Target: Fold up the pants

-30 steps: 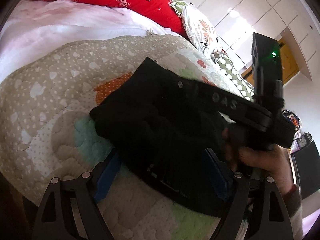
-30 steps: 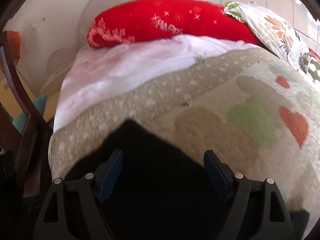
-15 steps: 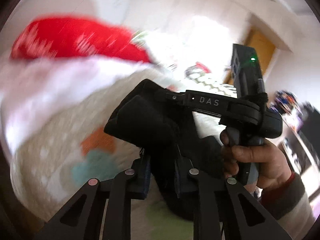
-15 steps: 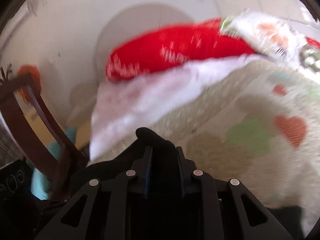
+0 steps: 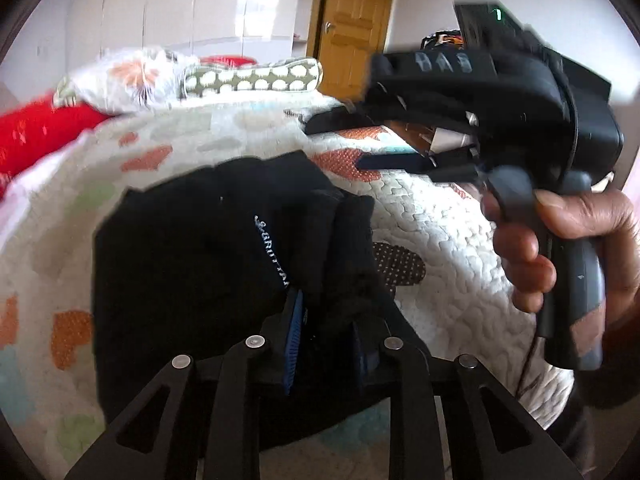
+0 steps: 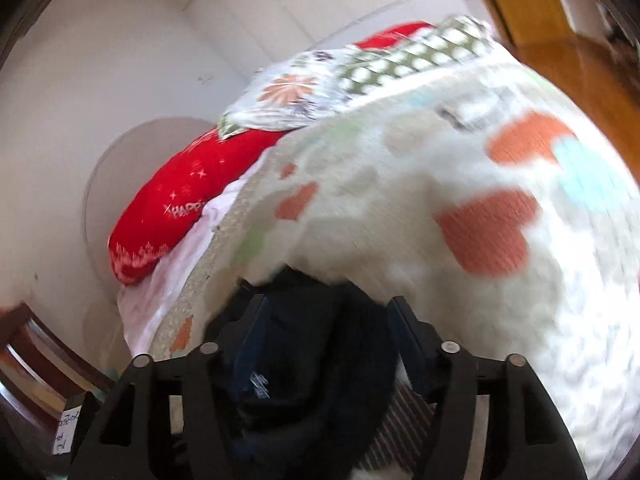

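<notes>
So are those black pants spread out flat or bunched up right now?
Bunched up: the black pants sit in a folded heap on the quilt, with layered edges showing.

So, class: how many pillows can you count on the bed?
3: a red pillow at the head, a floral one on it, a dotted one beyond. Others may be hidden.

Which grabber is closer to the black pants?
Left. The left gripper pinches a fold of the black pants; its jaws just eased slightly. The right gripper hangs apart above the quilt, jaws just opening.
</notes>
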Demonstrator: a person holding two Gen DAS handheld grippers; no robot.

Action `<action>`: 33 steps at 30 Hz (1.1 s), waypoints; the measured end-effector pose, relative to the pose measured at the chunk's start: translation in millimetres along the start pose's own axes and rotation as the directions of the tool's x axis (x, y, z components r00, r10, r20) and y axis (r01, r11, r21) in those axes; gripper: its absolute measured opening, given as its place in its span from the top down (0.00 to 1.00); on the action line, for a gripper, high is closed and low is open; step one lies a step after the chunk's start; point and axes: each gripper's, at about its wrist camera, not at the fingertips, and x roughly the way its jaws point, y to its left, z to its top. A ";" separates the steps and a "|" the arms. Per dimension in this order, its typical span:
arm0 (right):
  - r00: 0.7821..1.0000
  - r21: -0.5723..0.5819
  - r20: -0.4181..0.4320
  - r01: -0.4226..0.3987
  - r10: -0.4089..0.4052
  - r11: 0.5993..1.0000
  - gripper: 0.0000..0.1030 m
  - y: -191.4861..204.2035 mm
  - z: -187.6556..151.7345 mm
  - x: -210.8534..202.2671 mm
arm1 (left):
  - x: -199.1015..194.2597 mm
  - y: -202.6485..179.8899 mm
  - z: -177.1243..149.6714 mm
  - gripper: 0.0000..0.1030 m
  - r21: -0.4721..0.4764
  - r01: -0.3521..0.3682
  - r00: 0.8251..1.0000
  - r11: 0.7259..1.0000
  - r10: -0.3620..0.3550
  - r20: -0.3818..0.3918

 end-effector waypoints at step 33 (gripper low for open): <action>0.996 -0.224 0.016 0.091 -0.090 0.970 0.59 47.7 -18.0 -30.9 | -16.8 58.4 -5.2 0.19 -0.215 -0.061 0.998 0.975 0.052 -0.047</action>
